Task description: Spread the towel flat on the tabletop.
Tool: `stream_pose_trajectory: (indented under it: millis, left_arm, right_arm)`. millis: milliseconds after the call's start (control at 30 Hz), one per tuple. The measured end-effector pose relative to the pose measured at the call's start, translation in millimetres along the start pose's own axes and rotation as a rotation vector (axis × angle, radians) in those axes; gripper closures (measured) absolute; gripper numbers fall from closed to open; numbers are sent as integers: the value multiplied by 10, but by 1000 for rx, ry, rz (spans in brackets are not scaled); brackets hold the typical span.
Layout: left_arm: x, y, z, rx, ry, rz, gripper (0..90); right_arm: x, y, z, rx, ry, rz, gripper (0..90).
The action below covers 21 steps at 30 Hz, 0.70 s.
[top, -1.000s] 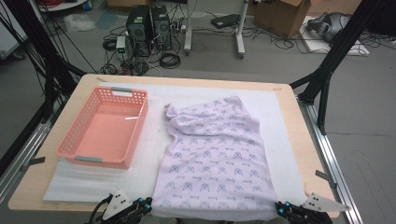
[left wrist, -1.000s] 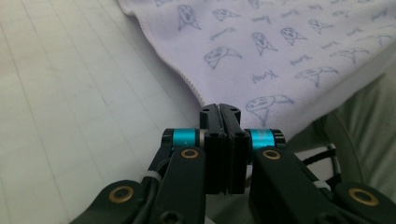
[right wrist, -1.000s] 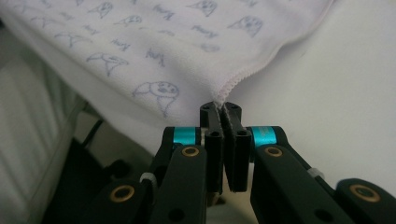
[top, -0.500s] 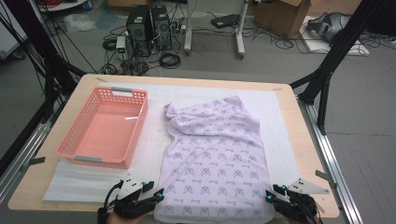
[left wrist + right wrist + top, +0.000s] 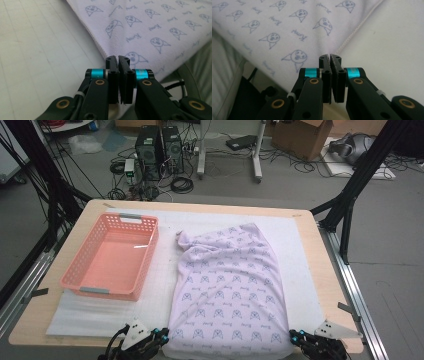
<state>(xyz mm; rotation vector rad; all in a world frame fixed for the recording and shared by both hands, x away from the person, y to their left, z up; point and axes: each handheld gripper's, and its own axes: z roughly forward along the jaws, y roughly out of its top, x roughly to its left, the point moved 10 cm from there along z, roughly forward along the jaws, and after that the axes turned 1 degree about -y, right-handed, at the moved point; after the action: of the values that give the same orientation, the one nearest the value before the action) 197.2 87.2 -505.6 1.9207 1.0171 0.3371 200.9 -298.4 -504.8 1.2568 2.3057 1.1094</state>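
Note:
A lavender cloth [image 5: 230, 290] printed with small blue figures lies spread on a white foam mat [image 5: 157, 285], bunched at its far left corner. My left gripper [image 5: 162, 335] sits at the cloth's near left corner. In the left gripper view its jaws [image 5: 117, 58] are pressed together on the stitched hem of the cloth [image 5: 150, 30]. My right gripper [image 5: 296, 336] sits at the near right corner. Its jaws [image 5: 330, 56] are likewise pressed together on the corded edge of the cloth [image 5: 274, 30].
An empty salmon plastic basket [image 5: 150, 250] stands on the mat left of the cloth. The wooden table [image 5: 322, 270] ends just right of the mat. Computer towers, cables and boxes lie on the floor beyond the far edge.
Both grippers have moved inward from the table's near corners to the cloth's two near corners and closed on its edge. The cloth's near edge has shifted slightly toward me.

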Motion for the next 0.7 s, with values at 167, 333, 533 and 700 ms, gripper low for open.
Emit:
stream_pose_trajectory:
  millis: [167, 333, 533, 700]
  left_arm:
    - [-35, 12, -40, -29, 7, -11, 717]
    - [139, 181, 98, -76, 30, -47, 517]
    - [345, 302, 359, -48, 48, -85, 497]
    - [261, 308, 507, -33, 56, -8, 594]
  right_arm:
    - [24, -79, -59, 14, -2, 0, 827]
    - [-94, 119, -7, -71, -41, 62, 601]
    - [-286, 216, 228, -51, -127, 76, 577]
    - [-336, 223, 341, -26, -150, 61, 682]
